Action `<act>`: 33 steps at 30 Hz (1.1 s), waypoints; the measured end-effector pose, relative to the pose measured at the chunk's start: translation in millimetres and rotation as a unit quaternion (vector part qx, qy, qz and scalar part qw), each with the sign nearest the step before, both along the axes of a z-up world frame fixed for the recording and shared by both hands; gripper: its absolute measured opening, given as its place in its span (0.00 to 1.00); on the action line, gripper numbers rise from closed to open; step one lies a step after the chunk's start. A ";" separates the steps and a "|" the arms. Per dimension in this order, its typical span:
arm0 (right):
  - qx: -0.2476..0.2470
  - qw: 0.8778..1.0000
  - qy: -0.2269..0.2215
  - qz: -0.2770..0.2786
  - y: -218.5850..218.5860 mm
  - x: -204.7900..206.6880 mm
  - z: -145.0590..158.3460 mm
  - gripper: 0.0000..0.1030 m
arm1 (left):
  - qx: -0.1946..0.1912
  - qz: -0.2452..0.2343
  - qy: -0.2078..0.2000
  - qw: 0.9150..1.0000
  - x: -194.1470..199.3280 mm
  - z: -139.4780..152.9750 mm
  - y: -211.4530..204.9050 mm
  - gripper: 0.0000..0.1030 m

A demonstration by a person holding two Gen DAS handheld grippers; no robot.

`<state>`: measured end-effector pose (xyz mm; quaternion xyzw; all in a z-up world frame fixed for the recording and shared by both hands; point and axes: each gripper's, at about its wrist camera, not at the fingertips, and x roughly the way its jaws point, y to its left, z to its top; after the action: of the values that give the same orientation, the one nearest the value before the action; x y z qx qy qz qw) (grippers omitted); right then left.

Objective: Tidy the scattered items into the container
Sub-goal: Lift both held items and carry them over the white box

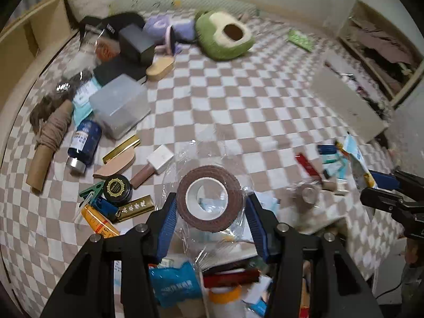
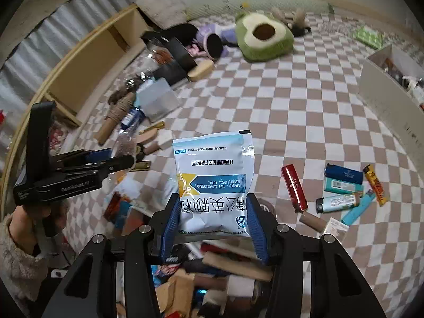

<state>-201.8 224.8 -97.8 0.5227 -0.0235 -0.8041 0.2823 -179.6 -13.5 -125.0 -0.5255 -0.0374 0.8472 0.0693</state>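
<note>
A brown tape roll [image 1: 209, 198] in clear wrap is gripped between the blue pads of the left claw [image 1: 210, 212]; a white-and-blue sachet [image 2: 214, 182] printed with large Chinese characters is clamped in the right claw [image 2: 212, 218]. Below both claws, the container [image 2: 212, 278] of mixed items is seen. "GenRobot.AI" is read on the left claw's body in the right wrist view. Right of the right claw, lighters [image 2: 341, 182] lie on the checked bed cover [image 2: 291, 111]. Left of the left claw, a gold bar [image 1: 135, 208] bearing Chinese characters lies.
</note>
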 end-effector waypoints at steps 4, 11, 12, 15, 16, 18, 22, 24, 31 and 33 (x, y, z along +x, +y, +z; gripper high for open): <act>-0.009 1.000 0.020 0.004 5.6 24.0 20.9 0.48 | 0.010 -0.018 0.017 1.000 19.7 20.4 5.8 0.49; -0.033 0.999 0.038 0.006 17.0 67.3 52.7 0.48 | 0.041 -0.039 0.049 0.997 57.9 56.3 11.5 0.49; -0.037 0.999 0.039 0.005 18.5 71.0 55.6 0.48 | 0.045 -0.042 0.053 0.997 63.2 60.6 11.2 0.49; -0.046 0.998 0.041 -0.003 23.8 83.6 62.8 0.48 | 0.067 -0.051 0.058 0.995 79.5 72.1 9.3 0.49; -0.044 0.998 0.043 -0.010 25.4 87.6 64.8 0.48 | 0.071 -0.053 0.062 0.994 84.7 75.4 8.5 0.49; -0.045 0.998 0.042 -0.020 27.9 96.1 66.0 0.48 | 0.075 -0.055 0.068 0.993 93.5 81.3 7.9 0.49; -0.059 0.997 0.035 -0.025 29.8 113.2 67.9 0.48 | 0.092 -0.057 0.081 0.991 111.2 92.9 4.9 0.49; -0.064 0.997 0.036 -0.027 30.2 122.1 69.4 0.48 | 0.098 -0.059 0.085 0.990 118.2 96.2 4.9 0.49; -0.071 0.997 0.027 -0.035 31.9 147.4 63.1 0.48 | 0.102 -0.083 0.076 0.988 139.5 92.3 15.8 0.49; -0.061 0.998 0.014 -0.032 30.2 152.6 53.3 0.48 | 0.101 -0.092 0.067 0.988 144.0 86.3 21.4 0.49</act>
<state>-49.2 254.9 -44.5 0.4922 -0.0855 -0.8171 0.2878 -35.6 7.9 -38.7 -0.4589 -0.0700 0.8624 0.2021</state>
